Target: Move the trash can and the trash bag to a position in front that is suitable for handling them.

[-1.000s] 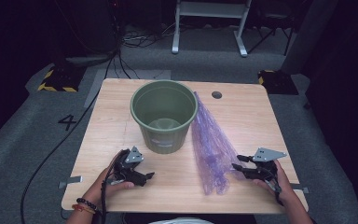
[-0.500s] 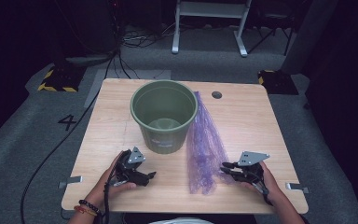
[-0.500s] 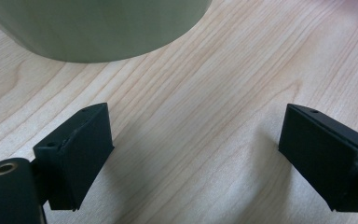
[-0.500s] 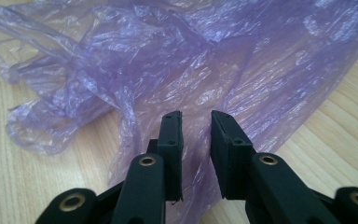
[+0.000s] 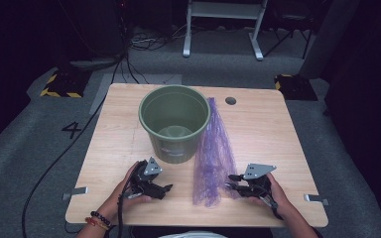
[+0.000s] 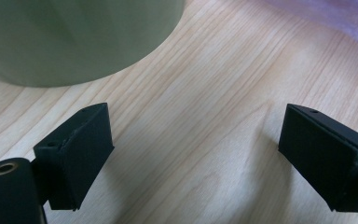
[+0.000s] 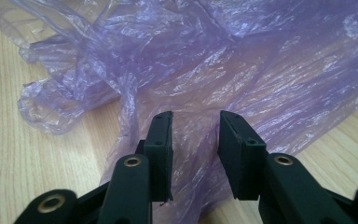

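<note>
High view first: the crumpled, see-through purple plastic bag [image 5: 212,153] lies stretched along the wooden desk [image 5: 273,134], just right of the round green plastic bucket [image 5: 174,121], its near end bunched beside the right gripper [image 5: 234,182]. Right gripper view puts that gripper [image 7: 195,154] right over the bag [image 7: 205,70], jaws just opening a little, film lying in the gap, pads not pressing on it. Over on the left, the left gripper [image 5: 164,189] rests low on the desk below the bucket, jaws [image 6: 193,158] spread wide and released, bare wood between them.
</note>
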Motion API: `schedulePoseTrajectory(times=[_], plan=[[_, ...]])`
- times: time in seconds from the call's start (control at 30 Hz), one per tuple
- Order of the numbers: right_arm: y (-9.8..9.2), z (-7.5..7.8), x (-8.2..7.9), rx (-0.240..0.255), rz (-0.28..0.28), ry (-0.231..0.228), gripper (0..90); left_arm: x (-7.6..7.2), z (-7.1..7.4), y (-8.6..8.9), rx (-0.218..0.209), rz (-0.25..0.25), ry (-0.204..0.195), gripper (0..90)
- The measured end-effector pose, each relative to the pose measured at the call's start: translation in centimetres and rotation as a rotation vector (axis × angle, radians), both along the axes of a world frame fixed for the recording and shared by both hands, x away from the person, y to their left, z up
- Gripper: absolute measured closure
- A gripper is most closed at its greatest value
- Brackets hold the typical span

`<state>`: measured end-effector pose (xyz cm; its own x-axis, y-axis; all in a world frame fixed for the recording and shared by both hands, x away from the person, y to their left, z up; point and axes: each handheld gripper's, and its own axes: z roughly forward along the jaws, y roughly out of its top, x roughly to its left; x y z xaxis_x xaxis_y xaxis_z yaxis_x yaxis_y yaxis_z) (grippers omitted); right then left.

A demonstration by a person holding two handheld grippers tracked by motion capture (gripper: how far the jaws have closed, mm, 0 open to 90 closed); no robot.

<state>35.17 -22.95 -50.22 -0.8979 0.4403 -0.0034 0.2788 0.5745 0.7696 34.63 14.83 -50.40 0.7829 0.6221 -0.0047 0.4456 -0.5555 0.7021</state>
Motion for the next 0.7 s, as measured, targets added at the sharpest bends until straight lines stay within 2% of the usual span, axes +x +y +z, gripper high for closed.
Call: schedulePoseTrajectory(times=[0.13, 0.2, 0.47, 0.6, 0.7], plan=[[0.7, 0.0, -0.3, -0.002, 0.019, 0.006, 65.1, -0.1, 0.0, -0.7, 0.0, -0.019, -0.001, 9.6], [1.1, 0.1, -0.5, -0.005, 0.029, 0.006, 64.9, -0.2, 0.1, -1.3, 0.001, -0.058, -0.005, 10.9], [2.0, 0.1, -1.0, -0.015, 0.059, 0.007, 61.8, 0.1, 0.5, -2.3, 0.018, -0.075, 0.01, 16.8], [2.0, 0.1, -1.0, -0.013, 0.064, 0.008, 60.1, 0.1, 0.8, -2.4, 0.013, -0.083, -0.005, 17.1], [2.0, 0.1, -1.0, -0.012, 0.067, 0.009, 58.5, 0.2, 1.4, -2.2, -0.02, -0.08, -0.012, 18.0]])
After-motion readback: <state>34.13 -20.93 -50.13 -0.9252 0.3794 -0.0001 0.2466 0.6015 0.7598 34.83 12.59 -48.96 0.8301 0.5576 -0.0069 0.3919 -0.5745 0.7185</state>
